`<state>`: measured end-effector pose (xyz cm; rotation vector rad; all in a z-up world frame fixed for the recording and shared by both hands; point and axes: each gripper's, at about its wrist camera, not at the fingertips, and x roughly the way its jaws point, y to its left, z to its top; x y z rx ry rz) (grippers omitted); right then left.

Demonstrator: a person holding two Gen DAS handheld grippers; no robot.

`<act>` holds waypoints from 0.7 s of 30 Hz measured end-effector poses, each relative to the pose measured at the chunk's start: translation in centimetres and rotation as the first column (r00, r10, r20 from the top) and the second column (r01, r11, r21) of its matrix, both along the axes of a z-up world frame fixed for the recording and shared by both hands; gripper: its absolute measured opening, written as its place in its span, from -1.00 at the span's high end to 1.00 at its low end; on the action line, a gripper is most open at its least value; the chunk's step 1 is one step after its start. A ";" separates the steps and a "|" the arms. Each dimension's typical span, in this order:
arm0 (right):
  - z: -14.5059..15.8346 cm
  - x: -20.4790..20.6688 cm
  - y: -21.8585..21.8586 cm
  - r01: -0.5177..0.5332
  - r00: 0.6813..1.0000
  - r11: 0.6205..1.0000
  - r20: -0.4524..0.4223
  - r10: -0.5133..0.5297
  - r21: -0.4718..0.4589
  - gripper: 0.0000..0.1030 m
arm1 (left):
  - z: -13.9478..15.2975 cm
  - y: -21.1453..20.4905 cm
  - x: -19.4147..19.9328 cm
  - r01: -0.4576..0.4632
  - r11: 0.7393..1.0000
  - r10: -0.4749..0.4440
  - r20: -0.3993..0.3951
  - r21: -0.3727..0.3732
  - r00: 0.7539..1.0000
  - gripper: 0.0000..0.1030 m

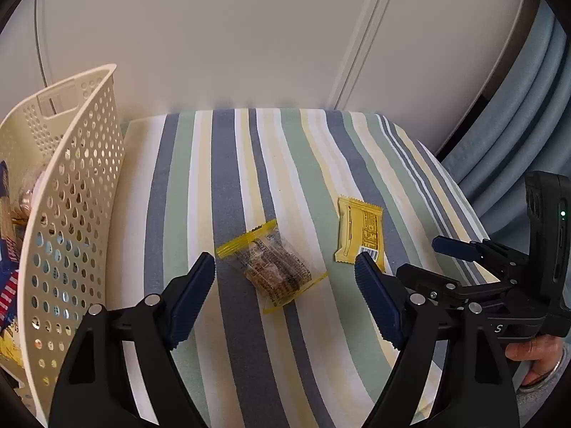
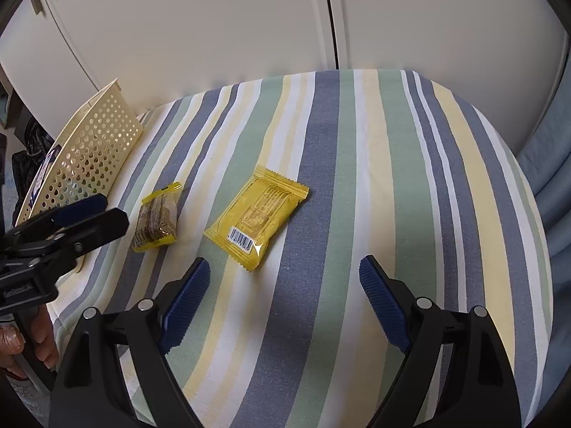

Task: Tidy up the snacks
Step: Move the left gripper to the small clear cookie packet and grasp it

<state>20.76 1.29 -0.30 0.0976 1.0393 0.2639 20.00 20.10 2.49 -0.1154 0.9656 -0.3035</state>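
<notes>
Striped cloth tabletop [image 1: 321, 339] held the clear yellow-ended snack packet [image 1: 273, 265] at frame centre, diagonal, just ahead between spread left gripper [image 1: 285, 267] jaws, nearer than the spread, empty right gripper [image 2: 283, 269]; cream perforated basket [image 1: 85, 178] at left.

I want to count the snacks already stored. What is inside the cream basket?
Through the basket opening and holes, a few packets show in blue, red-and-white and yellow. The wall covers most of them, so no count is possible.
</notes>
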 end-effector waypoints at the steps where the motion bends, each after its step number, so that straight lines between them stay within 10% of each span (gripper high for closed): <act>1: 0.0 0.0 0.0 0.001 1.000 1.000 0.002 -0.001 0.002 -0.65 | -0.3 0.1 0.2 -0.009 1.000 0.009 -0.014 -0.004 1.000 -0.58; 14: 0.2 -0.4 -0.4 0.019 1.000 0.999 0.010 -0.019 0.030 -0.65 | -3.9 -1.1 2.7 -0.053 0.998 0.055 -0.124 0.013 0.991 -0.58; 21: 0.3 0.1 -0.3 0.037 0.999 0.999 0.013 -0.038 0.035 -0.65 | -5.1 -2.6 4.0 -0.023 1.000 0.024 -0.136 0.008 0.990 0.02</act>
